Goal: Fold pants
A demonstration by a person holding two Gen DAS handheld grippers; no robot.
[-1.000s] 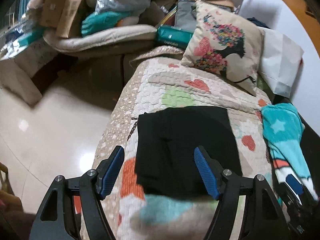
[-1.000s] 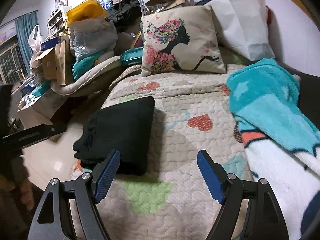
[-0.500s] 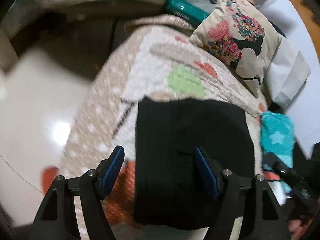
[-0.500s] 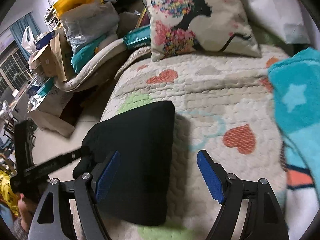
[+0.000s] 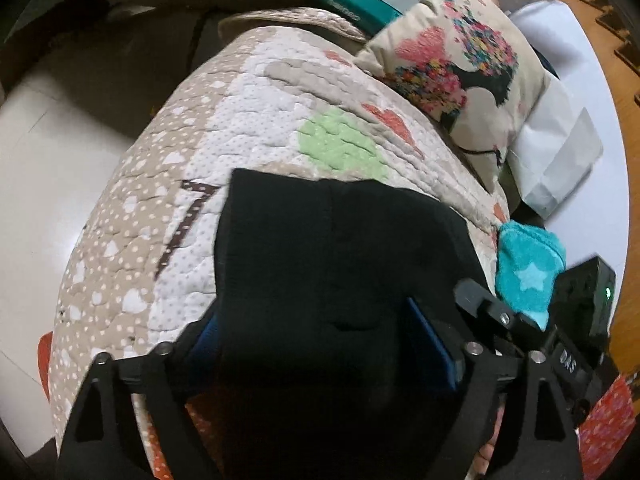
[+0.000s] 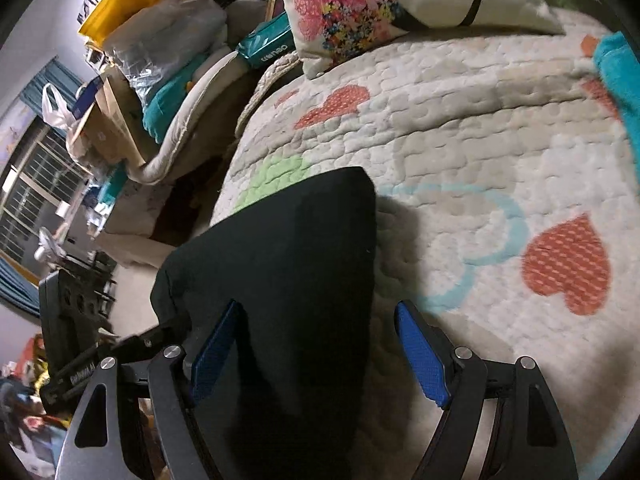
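The black pants (image 5: 332, 264) lie folded into a thick rectangle on the quilted bed cover (image 5: 256, 112). My left gripper (image 5: 316, 344) is open, low over the near end of the pants, with the cloth between and partly over its blue pads (image 5: 430, 344). My right gripper (image 6: 320, 352) is open over the right edge of the pants (image 6: 288, 256), one blue pad (image 6: 212, 348) on the cloth side and the other above the bare quilt (image 6: 480, 152). Each gripper shows at the edge of the other's view.
A floral cushion (image 5: 460, 64) and a white bag (image 5: 556, 152) sit at the head of the bed. A teal star blanket (image 5: 528, 268) lies right of the pants. The bed's left edge drops to a pale floor (image 5: 44, 184). Boxes and bags (image 6: 132, 72) are piled beyond.
Both grippers have moved forward and down onto the pants. The pants now fill the lower middle of both views. Both stay open.
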